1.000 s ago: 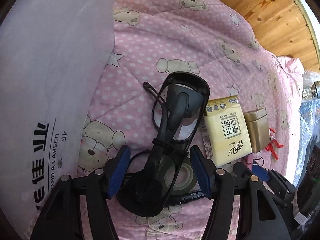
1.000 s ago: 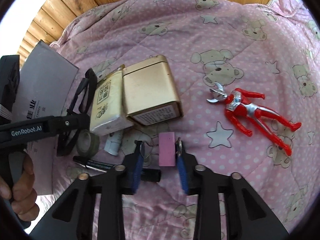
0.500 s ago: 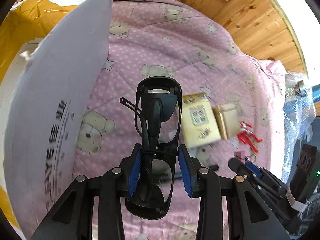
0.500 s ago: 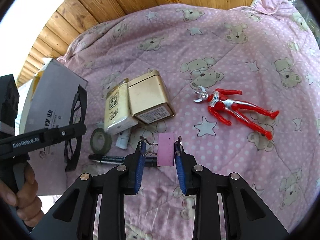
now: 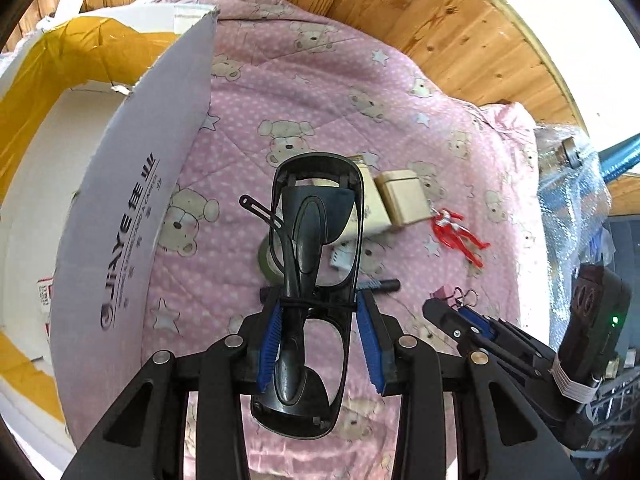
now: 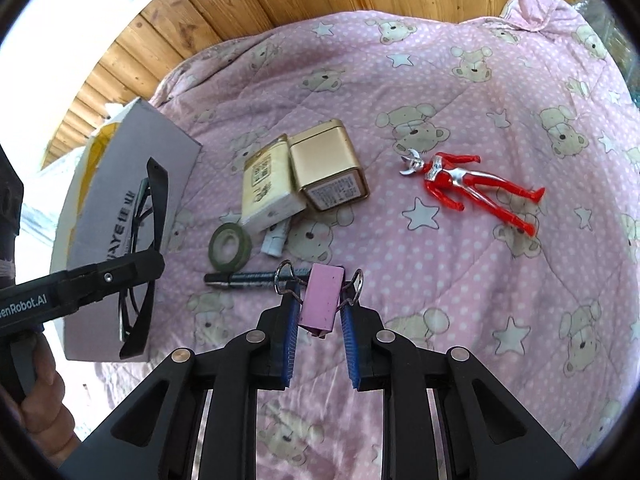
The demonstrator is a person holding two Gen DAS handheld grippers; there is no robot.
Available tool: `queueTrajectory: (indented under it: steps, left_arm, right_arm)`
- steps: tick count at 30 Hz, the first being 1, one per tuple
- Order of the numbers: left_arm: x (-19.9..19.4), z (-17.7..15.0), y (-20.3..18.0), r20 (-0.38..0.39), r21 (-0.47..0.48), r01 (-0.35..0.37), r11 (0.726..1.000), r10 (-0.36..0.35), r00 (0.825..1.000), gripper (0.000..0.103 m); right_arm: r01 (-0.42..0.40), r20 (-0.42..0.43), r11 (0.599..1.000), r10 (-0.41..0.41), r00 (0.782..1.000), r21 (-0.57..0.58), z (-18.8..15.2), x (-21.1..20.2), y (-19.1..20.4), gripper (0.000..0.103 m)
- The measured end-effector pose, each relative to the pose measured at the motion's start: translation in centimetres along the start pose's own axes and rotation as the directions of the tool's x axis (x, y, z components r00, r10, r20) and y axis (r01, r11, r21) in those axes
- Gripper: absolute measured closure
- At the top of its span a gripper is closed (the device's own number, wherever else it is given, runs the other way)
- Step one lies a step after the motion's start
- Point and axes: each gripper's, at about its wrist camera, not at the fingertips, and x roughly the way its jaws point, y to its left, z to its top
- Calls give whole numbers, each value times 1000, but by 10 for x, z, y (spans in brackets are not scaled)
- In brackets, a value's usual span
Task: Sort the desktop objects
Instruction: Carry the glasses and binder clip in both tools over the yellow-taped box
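Above the pink quilt (image 6: 460,128), both grippers have risen higher: left gripper (image 5: 316,336) clamps black glasses (image 5: 312,280) beside the box flap (image 5: 132,216); right gripper (image 6: 320,320) clamps 1 pink binder clip (image 6: 322,298).

Tin (image 6: 328,168) right of packet (image 6: 268,190) — touching
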Motion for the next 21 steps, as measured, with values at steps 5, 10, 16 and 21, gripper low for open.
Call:
queueTrajectory:
  steps: [5, 10, 16, 21]
  left_arm:
    - [-12, -12, -7, 8, 11, 12, 1000, -12, 1000, 65]
    - [-26, -23, -13, 23, 14, 27, 1000, -27, 999, 65]
    - [-43, -32, -19, 51, 28, 38, 999, -39, 998, 65]
    - [-58, -38, -22, 78, 40, 48, 998, -51, 996, 65]
  right_arm:
    - [-12, 9, 1000, 12, 1000, -1, -7, -12, 4, 82]
    - [-21, 16, 1000, 22, 1000, -4, -14, -24, 8, 82]
    - [-33, 24, 999, 34, 999, -29, -22, -36, 16, 82]
    - [-36, 31, 998, 37, 999, -53, -27, -45, 26, 82]
